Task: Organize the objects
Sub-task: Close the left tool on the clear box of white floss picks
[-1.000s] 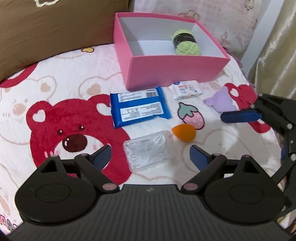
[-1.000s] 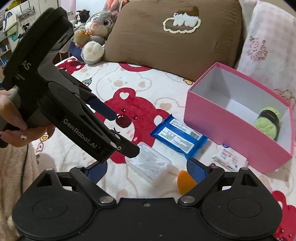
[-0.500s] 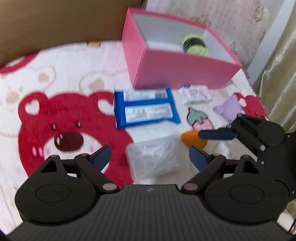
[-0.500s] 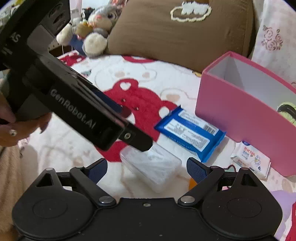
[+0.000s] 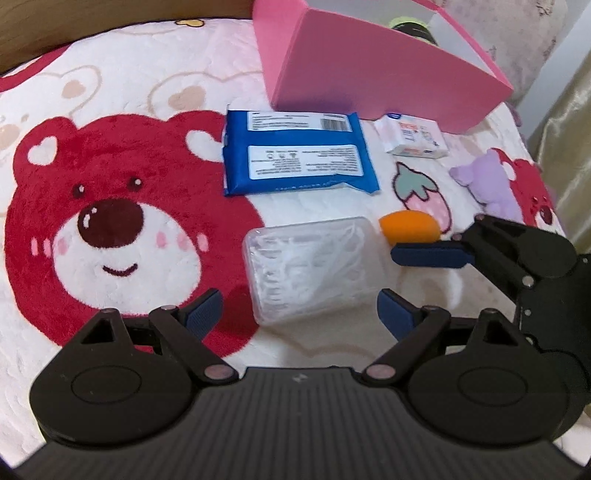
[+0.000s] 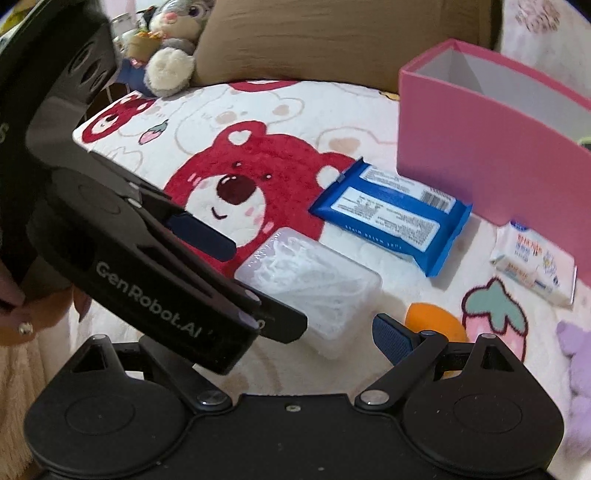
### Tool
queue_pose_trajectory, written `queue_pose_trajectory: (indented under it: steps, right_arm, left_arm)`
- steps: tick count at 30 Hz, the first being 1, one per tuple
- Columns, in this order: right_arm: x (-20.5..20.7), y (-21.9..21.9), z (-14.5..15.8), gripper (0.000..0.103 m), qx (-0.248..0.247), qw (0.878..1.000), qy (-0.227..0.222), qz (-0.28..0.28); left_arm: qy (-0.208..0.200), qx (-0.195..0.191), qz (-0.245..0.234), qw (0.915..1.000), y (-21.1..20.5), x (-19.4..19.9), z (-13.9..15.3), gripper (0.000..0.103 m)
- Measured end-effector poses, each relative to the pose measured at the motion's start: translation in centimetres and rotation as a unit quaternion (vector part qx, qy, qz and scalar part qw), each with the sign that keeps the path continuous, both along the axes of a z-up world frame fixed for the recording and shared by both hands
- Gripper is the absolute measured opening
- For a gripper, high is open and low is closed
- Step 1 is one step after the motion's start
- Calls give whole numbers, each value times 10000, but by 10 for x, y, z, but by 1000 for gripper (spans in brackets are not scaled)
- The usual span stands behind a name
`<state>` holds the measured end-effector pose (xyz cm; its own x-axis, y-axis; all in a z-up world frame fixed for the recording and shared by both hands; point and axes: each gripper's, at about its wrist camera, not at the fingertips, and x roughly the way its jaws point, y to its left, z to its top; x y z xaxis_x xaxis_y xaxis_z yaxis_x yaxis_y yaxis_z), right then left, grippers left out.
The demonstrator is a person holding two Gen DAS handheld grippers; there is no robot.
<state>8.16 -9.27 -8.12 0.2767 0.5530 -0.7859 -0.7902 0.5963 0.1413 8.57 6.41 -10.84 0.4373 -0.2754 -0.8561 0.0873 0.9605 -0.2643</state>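
- Both grippers have come down toward the bedspread since the earlier frames: the clear plastic case (image 5: 310, 267) now fills more of each view and the pink box (image 5: 369, 77) has slid toward the top edge, its inside mostly hidden from here.
- Nearest, the left gripper (image 5: 299, 314) hangs with its jaws wide apart and nothing between the pads; the clear case lies just ahead of them, untouched.
- The right gripper (image 6: 295, 328) also stands wide open and empty, with the orange egg-shaped sponge (image 6: 434, 325) just beside its right finger.
- Farther out lie the blue wipes pack (image 5: 295, 155), the small white tissue pack (image 5: 413, 138) and, at far right, a purple bear-shaped piece (image 5: 487, 184).
- Farthest, the box holds 1 item as far as can be seen, a green yarn ball (image 5: 410, 27).
- Judged from this, 1 object is stowed and 5 remain on the bedspread, so the task looks early.
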Motion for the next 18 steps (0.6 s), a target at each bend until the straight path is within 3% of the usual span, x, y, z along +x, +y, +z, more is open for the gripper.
queue_pose_trajectory:
  steps: [4,6,9,13,16,18]
  right_arm:
    - [7,0,-8,94,66,9997,154,-151]
    - [10,0,-11,94,116,9995,213,-205]
    - [13,-1,-15,91,162,9990,293,-282]
    - [13,-2,-15,91,227,9987,349,-300]
    - [14,1,-15,93,137,9990,268,-316]
    - [15,4,-16,95,99,9992,249,-306]
  left_arm:
    - [-125,325,67,9994,0,4,-1,86]
    - [-80,117,113,9998,4,7,-2,79]
    - [136,-437,210,9987,12,11,-4,58]
    - [389,-946,532,9933,21,10,-9,50]
    - [673,-1374,805,9849,28,9,-17,50]
    - [718,-1424,912,9830,28,9,-20,50]
